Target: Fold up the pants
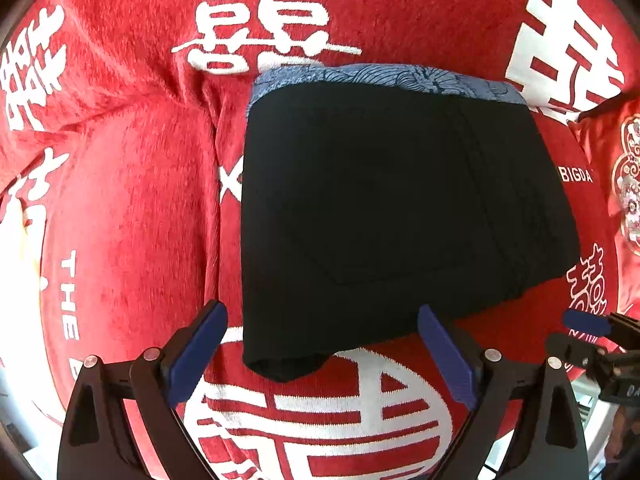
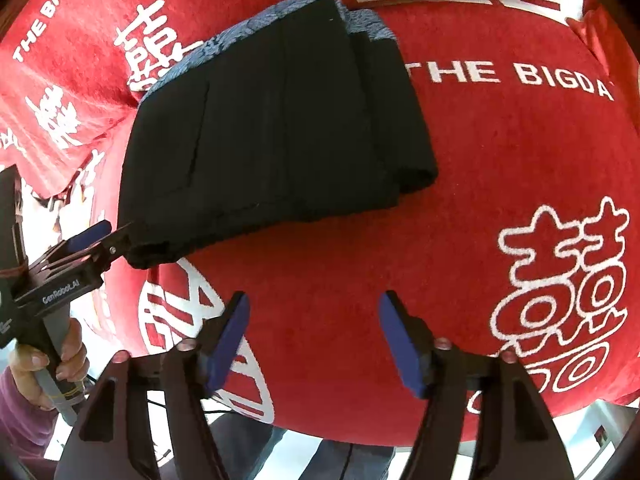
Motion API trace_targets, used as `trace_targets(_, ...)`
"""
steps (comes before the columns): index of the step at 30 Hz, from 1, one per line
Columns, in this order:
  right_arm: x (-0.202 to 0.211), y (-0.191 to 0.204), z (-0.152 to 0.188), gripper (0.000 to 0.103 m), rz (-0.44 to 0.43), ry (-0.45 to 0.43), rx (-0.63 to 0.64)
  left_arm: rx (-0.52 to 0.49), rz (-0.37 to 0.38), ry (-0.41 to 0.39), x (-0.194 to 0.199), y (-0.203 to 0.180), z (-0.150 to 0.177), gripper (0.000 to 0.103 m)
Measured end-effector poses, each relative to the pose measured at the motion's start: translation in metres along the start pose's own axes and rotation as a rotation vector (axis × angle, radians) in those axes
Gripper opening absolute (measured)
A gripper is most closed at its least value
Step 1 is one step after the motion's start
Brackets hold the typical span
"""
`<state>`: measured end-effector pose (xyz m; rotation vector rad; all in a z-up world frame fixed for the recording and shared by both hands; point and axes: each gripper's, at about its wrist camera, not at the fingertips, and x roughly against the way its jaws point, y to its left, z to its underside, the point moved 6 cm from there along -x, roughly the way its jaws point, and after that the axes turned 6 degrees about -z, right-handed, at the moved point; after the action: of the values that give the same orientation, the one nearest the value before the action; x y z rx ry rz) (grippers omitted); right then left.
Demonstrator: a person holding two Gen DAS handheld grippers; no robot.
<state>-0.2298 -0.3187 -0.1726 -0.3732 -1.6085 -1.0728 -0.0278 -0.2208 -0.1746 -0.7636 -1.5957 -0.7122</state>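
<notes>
- We see the black pants (image 1: 400, 208) folded into a compact stack with a blue patterned waistband (image 1: 384, 78) at its far edge, lying on the red cloth (image 1: 132, 200) with white characters.
- Our left gripper (image 1: 323, 354) points straight down, jaws wide apart; the stack's near corner lies between the blue pads (image 1: 196, 354), which do not press on it.
- Our right gripper (image 2: 314, 338) stands open over bare red cloth, just short of the stack's near edge, holding nothing.
- In the right wrist view a hand (image 2: 48, 364) grips the left gripper's handle.
</notes>
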Motion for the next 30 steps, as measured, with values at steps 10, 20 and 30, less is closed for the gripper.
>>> trace_targets(10,0.005,0.015,-0.004,0.082,0.011,-0.039,0.073,0.006,0.001,0.036,-0.006,0.004,0.003,0.102)
trace_targets(20,0.011,0.015,-0.012,0.084,0.0,-0.071,0.088,0.036,0.043,0.067,-0.01,0.009,0.001,0.102)
trace_targets(30,0.021,0.01,-0.022,0.084,-0.023,-0.104,0.088,0.079,0.096,0.085,-0.013,0.016,-0.002,0.102)
